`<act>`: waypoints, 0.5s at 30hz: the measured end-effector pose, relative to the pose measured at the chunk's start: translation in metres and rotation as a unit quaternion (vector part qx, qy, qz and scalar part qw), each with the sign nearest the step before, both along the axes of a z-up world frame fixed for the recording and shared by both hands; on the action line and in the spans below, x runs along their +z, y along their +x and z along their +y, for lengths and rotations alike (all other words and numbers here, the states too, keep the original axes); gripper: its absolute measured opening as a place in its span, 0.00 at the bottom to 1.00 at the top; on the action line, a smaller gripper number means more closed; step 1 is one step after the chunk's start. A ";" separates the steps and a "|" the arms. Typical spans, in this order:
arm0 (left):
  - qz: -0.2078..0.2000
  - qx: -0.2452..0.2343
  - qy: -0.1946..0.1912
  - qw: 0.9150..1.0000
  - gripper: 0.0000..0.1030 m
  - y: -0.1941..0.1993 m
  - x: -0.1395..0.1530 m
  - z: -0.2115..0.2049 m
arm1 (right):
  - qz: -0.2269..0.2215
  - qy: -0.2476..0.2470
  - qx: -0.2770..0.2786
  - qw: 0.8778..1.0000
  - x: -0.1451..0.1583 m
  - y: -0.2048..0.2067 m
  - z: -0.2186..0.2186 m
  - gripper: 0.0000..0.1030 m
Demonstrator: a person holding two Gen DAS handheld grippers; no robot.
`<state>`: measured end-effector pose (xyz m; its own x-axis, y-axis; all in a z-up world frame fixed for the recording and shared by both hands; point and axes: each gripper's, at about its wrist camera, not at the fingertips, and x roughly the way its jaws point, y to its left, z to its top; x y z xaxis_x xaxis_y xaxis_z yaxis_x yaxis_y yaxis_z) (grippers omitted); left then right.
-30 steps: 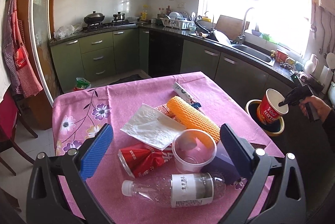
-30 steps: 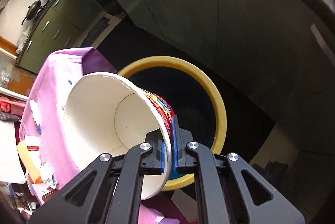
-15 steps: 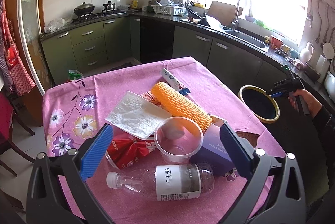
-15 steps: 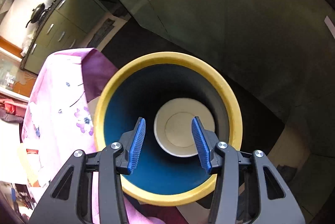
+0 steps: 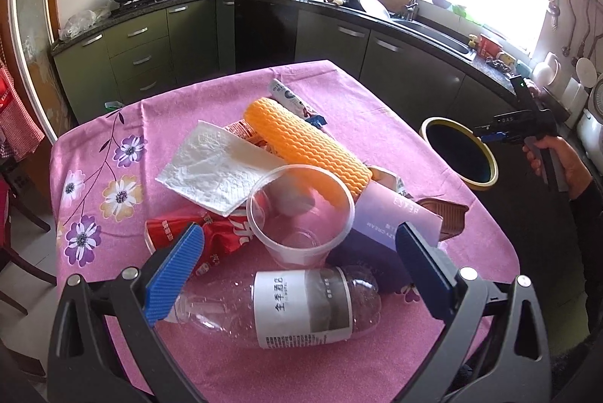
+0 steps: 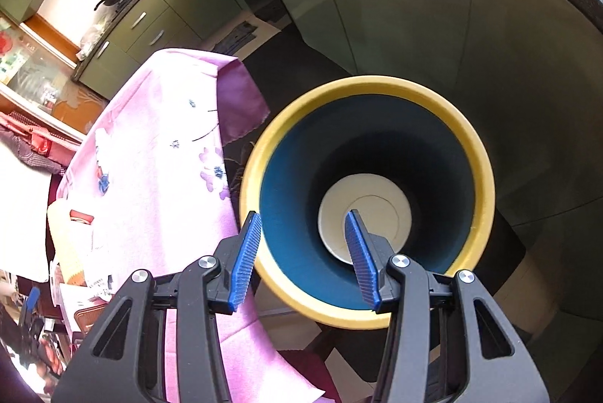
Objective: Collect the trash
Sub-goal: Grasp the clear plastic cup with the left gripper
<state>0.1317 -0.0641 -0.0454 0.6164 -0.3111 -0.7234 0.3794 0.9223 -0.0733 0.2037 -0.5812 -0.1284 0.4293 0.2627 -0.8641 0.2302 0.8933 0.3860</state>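
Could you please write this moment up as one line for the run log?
right claw: open, empty, above bin | paper cup: in bin | left claw: open over clear cup | table trash: remaining

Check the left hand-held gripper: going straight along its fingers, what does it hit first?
Probably the clear plastic cup, centred between the open left hand-held gripper fingers, or the plastic bottle lying just below it; depth is unclear.

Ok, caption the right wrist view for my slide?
Open right gripper above yellow-rimmed blue bin, white paper cup at its bottom.
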 end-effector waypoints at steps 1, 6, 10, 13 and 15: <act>0.002 0.000 0.004 1.000 0.94 0.005 -0.002 -0.001 | -0.001 0.000 0.001 1.000 0.001 0.002 0.003 0.46; 0.025 -0.002 -0.006 1.000 0.94 0.030 -0.009 -0.003 | -0.002 -0.004 0.006 1.000 0.005 0.009 0.015 0.46; 0.021 0.008 -0.002 1.000 0.92 0.042 -0.007 -0.002 | -0.002 -0.003 0.009 1.000 0.003 0.012 0.017 0.46; 0.028 0.008 -0.002 1.000 0.74 0.047 -0.007 -0.002 | 0.001 -0.001 0.011 1.000 -0.002 0.015 0.018 0.46; 0.036 0.008 0.003 0.999 0.67 0.050 -0.009 -0.003 | 0.002 0.001 0.013 1.000 -0.004 0.016 0.019 0.46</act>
